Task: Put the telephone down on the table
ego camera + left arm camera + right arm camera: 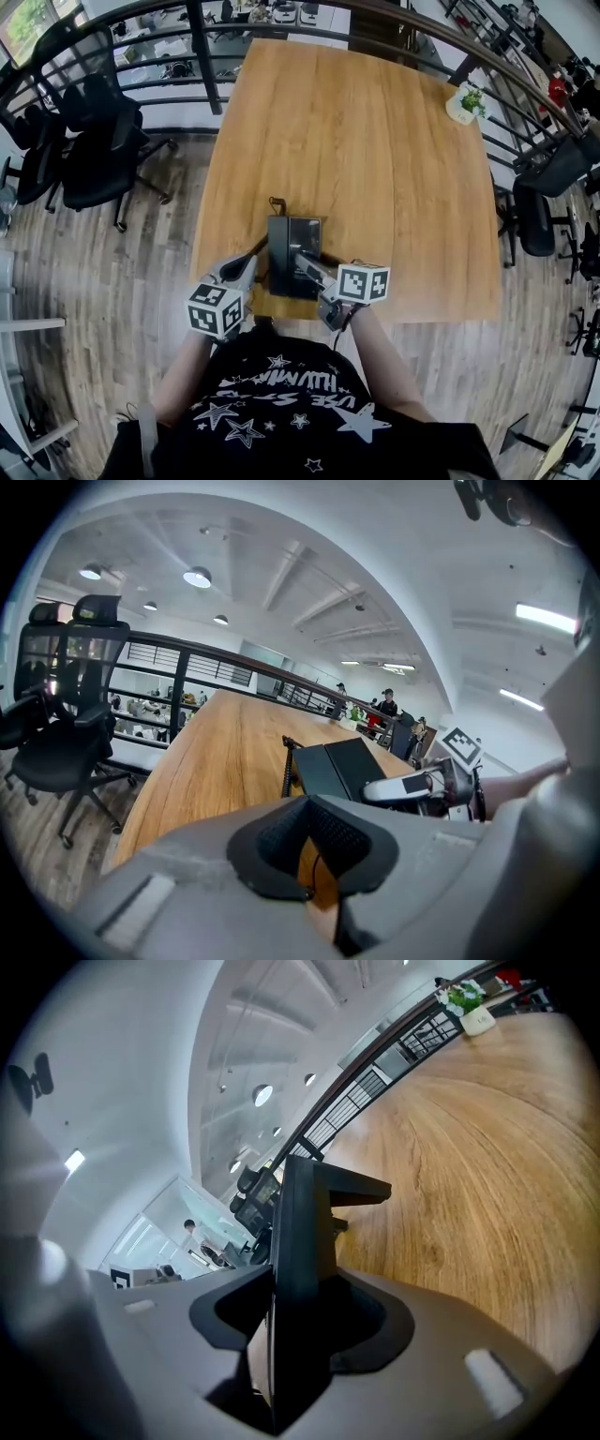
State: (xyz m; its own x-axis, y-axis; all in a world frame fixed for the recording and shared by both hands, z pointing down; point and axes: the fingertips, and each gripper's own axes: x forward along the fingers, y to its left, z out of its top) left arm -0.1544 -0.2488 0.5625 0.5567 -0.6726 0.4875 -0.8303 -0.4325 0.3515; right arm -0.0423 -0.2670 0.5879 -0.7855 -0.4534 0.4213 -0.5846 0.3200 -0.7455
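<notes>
A black telephone (292,248) lies near the front edge of the wooden table (356,141). Its coiled cord (286,766) runs along its left side. My right gripper (305,264) reaches onto the phone's near right part and is shut on its dark body (305,1232), which stands edge-on between the pads. From the left gripper view the right gripper (403,787) rests on the telephone (337,766). My left gripper (251,267) hovers just left of the phone, open with a narrow gap (307,855) that shows bare wood and a thin dark cord.
A small potted plant (466,101) stands at the table's far right corner. Black office chairs (94,141) stand to the left, and another (539,220) to the right. A dark railing (206,56) runs behind the table.
</notes>
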